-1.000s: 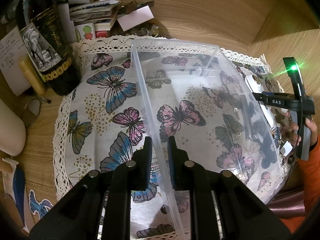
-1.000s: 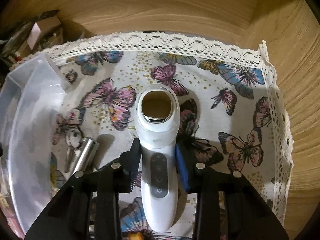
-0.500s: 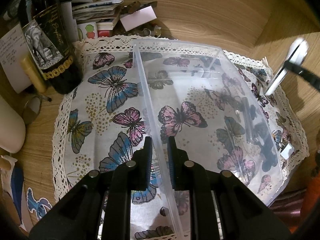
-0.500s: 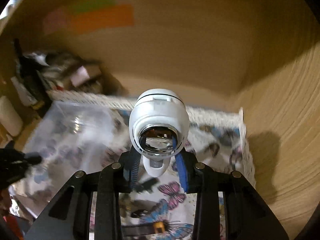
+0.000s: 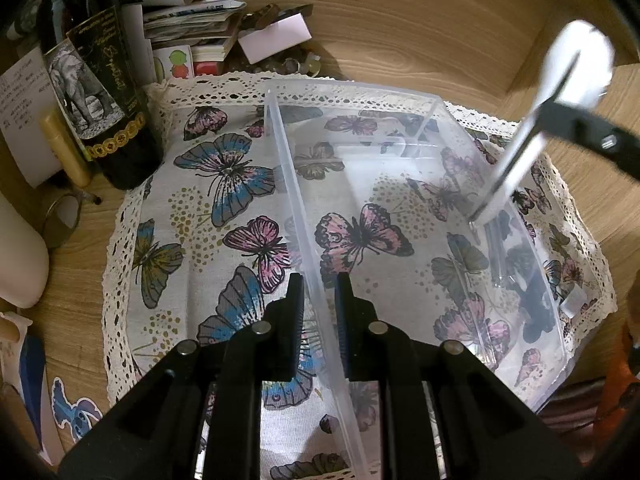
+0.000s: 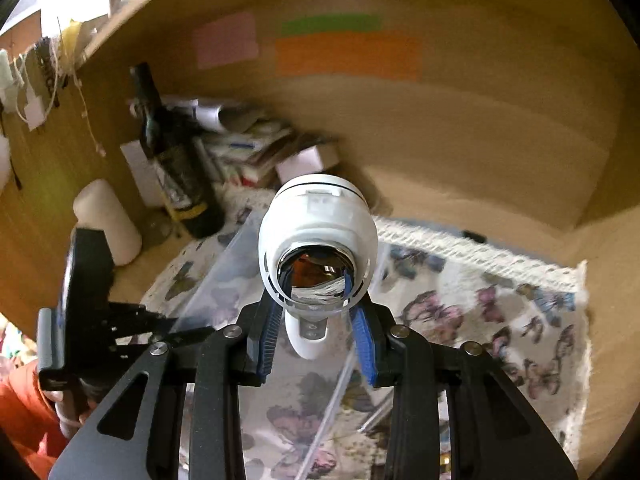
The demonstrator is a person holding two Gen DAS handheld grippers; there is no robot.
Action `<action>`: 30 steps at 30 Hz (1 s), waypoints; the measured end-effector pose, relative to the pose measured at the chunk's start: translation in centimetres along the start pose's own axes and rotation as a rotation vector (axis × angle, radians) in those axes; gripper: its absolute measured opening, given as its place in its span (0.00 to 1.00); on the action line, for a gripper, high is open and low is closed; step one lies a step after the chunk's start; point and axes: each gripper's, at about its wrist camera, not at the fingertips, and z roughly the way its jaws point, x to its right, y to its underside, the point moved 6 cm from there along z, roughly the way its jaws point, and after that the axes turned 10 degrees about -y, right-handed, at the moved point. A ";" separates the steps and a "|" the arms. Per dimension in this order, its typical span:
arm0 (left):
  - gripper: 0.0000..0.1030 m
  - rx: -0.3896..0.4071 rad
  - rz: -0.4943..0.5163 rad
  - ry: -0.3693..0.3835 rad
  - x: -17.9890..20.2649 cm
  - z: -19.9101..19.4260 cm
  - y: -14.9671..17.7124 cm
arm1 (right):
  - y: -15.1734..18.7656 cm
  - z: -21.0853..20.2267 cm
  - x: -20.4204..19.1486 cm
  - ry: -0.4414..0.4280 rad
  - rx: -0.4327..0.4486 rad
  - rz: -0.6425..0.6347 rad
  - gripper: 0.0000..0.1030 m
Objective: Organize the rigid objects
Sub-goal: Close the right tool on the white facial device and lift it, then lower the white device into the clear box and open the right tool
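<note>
The left gripper (image 5: 318,300) is clamping the near left wall of the clear plastic bin (image 5: 288,184), which is sitting on the butterfly cloth (image 5: 224,184). The right gripper (image 6: 316,320) is gripping the white handheld device (image 6: 318,224), holding it tilted in the air over the bin's far right side. A dark wine bottle (image 5: 100,92) is standing at the cloth's far left corner

A clear plastic bin (image 5: 400,200) sits on a butterfly-print lace-edged cloth (image 5: 192,220) on a wooden desk (image 5: 400,40). A dark glass wine bottle (image 5: 100,92) stands at the cloth's far-left corner, with a stack of papers and booklets (image 5: 196,32) behind it.
</note>
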 end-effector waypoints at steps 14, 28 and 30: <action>0.16 -0.002 -0.005 0.018 -0.1 0.0 -0.1 | 2.6 8.8 1.2 0.004 -0.268 0.009 0.29; 0.15 0.004 0.003 -0.003 0.1 0.0 -0.2 | 1.5 3.9 2.0 0.093 -0.143 -0.058 0.42; 0.15 0.005 0.004 -0.005 0.2 -0.1 -0.2 | 1.3 2.4 2.9 0.117 -0.106 -0.035 0.44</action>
